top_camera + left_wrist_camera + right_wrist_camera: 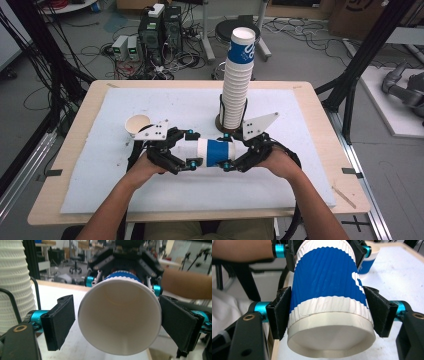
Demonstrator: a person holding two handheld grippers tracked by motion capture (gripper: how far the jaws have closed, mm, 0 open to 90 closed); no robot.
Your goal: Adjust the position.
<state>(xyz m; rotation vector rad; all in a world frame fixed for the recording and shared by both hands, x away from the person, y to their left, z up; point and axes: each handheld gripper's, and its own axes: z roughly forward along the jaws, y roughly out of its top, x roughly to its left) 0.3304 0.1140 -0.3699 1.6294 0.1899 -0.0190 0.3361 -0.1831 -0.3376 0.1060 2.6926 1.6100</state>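
The right claw is clamped on the base end of a cup — in the right gripper view its black pads press both sides of the ribbed blue-and-white wall, with the cup's bottom facing the camera. The cup lies level above the bench, between the two hands, its open mouth turned toward the left claw. In the left gripper view that claw stands apart around the cup's rim: one pad is clear of it with a gap, and the other pad sits just beside the rim — whether it touches, I cannot tell.

Past the cup, behind the right claw, a tall stack of nested cups stands upright in a black wire holder on the white mat, its top cup blue-banded. Just behind the left claw a second cup stands on the mat, mouth up.
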